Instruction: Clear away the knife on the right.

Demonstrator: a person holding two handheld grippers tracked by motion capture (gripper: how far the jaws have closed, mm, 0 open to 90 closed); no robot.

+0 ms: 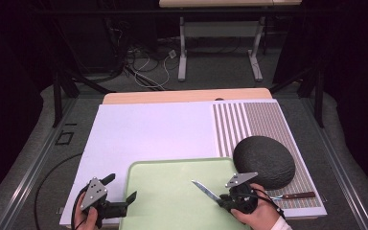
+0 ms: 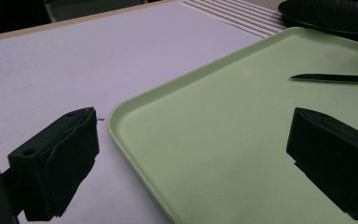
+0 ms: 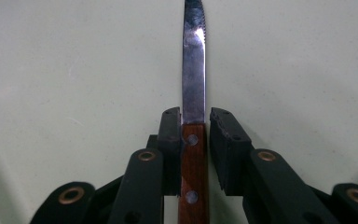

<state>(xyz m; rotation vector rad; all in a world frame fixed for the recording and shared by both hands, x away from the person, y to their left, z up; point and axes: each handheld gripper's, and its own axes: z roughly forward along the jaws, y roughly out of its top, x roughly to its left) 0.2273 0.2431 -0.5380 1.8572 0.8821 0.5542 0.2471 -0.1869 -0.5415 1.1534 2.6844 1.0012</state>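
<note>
Right gripper view: we see the right gripper (image 3: 194, 122) with its jaws loosely flanking the knife (image 3: 194, 84) handle.
Left gripper (image 2: 191, 158): our jaws gape wide over the tray (image 2: 223, 154) edge.

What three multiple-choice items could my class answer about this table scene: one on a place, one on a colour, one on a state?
1. Where does the blade of the wooden-handled steel knife lie?
A. over the rectangular plastic tray
B. on the round black domed dish
C. on the floor

2. What colour is the tray?
A. red
B. pale green
C. blue

3. How do the left gripper's jaws stand?
A. shut on the knife
B. shut on nothing
C. wide open

Answers:
1 A, since the right gripper view shows the tray's surface all around the blade, with the handle between the right gripper's jaws.
2 B, as every view shows it pale green.
3 C, since the left gripper view shows its jaws far apart, either side of the tray's rim.
</note>
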